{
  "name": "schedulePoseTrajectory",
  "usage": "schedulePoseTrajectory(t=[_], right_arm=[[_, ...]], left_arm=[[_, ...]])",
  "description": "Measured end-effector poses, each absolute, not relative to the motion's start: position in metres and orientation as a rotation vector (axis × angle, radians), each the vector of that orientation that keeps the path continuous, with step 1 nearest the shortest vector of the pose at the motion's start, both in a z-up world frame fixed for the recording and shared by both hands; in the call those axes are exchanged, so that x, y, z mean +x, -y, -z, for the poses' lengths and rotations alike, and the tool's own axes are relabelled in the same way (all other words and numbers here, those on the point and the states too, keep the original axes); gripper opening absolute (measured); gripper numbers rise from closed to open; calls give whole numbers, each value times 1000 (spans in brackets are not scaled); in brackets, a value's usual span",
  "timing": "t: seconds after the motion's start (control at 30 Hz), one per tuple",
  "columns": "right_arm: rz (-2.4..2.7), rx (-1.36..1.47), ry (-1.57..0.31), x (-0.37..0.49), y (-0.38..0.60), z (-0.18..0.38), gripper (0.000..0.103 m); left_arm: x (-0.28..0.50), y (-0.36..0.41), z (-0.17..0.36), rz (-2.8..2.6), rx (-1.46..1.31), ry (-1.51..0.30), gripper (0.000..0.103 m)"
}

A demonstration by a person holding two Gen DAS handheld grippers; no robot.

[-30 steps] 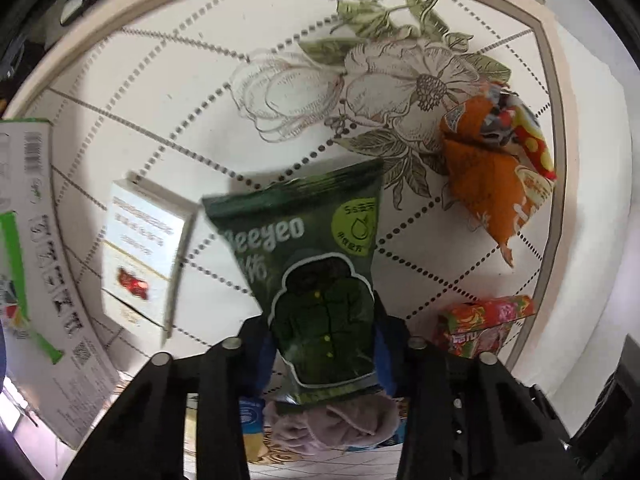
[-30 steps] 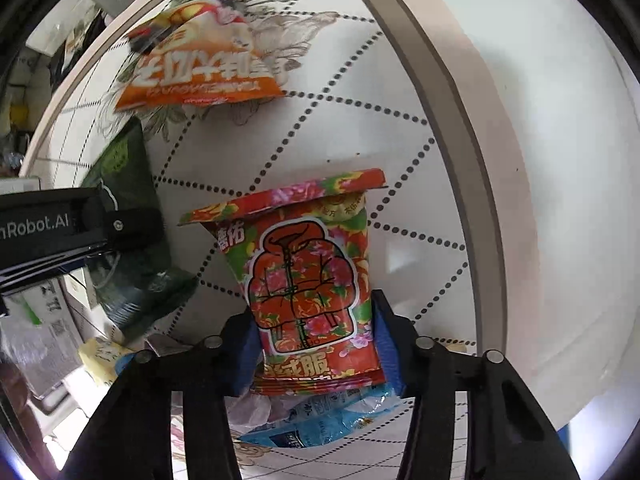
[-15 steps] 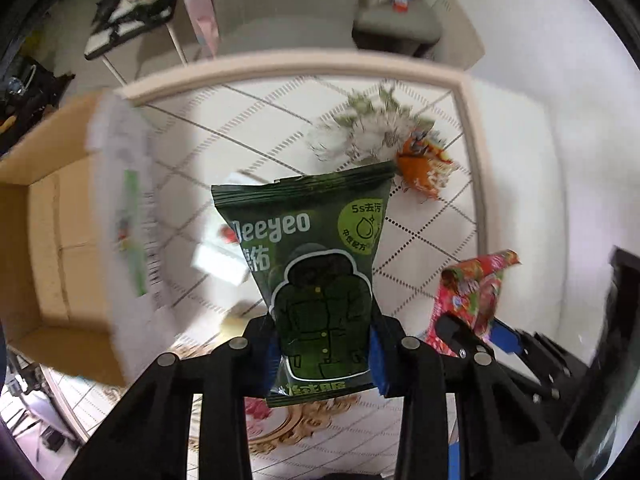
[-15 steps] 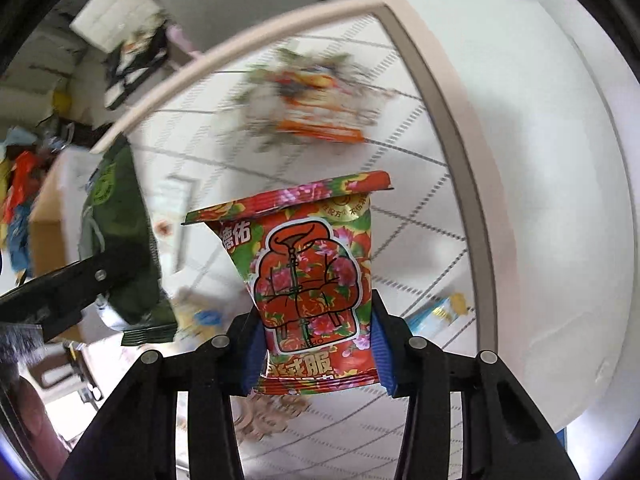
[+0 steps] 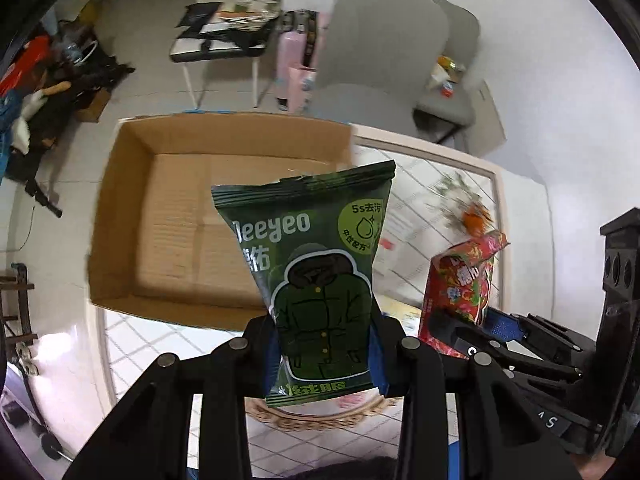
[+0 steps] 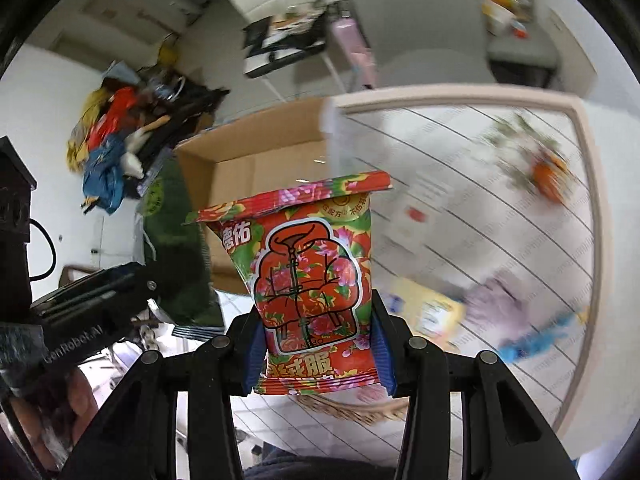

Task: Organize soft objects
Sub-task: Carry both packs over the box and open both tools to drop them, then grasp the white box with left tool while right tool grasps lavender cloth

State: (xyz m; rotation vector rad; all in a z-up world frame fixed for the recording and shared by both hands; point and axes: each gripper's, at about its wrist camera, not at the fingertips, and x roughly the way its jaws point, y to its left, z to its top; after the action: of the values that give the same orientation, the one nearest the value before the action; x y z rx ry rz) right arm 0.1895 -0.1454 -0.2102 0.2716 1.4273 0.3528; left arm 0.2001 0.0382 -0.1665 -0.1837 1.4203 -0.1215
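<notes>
Behind everything, grey chairs on a pale floor, and nearer, an open cardboard box sitting at the left end of a white, line-patterned tabletop with a beige rim. Left gripper closed to a narrow gap on the lower part of a dark green packet, blue pads pressed against both side edges, packet upright and raised in front of the box opening. Right gripper likewise clamped narrow on the lower part of a red floral packet, held upright above the table, with the box's near corner behind it. From the left wrist view, red floral packet seen off to the right, pinched in the other tool. From the right wrist view, green packet seen edge-on at left, close to the box wall. Farther back on the tabletop, blurred: an orange packet near the far corner, a yellow item, a lilac soft thing and something blue beside it.
</notes>
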Motion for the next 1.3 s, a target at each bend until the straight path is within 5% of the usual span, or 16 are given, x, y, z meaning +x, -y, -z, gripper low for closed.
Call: schedulePoseTrajectory(t=[0.63,0.73,0.77,0.87,0.97,1.2,1.3], right_arm=[[-161,152,-1567,325,30,322,48],[-129,133,-1567,335,29,331,71],[-128,145,-1559,337,30,331,84],[-118,150,-1552,337,31,329,86],[-115,153,-1555,333,31,324,86],[-111,96,-1563,307,23,310,94],[-107,64,-1546,293,18,301,96]], left_arm=[[346,-99,292,152,-194,-1600,33],[354,-98,302,159,-182,-1609,34],[355,-100,303,154,-182,-1610,38],[355,-104,303,159,-189,-1615,45],[350,-109,297,162,-164,-1599,70],[327,-123,279,151,-144,-1561,71],[312,-128,270,135,-135,-1538,84]])
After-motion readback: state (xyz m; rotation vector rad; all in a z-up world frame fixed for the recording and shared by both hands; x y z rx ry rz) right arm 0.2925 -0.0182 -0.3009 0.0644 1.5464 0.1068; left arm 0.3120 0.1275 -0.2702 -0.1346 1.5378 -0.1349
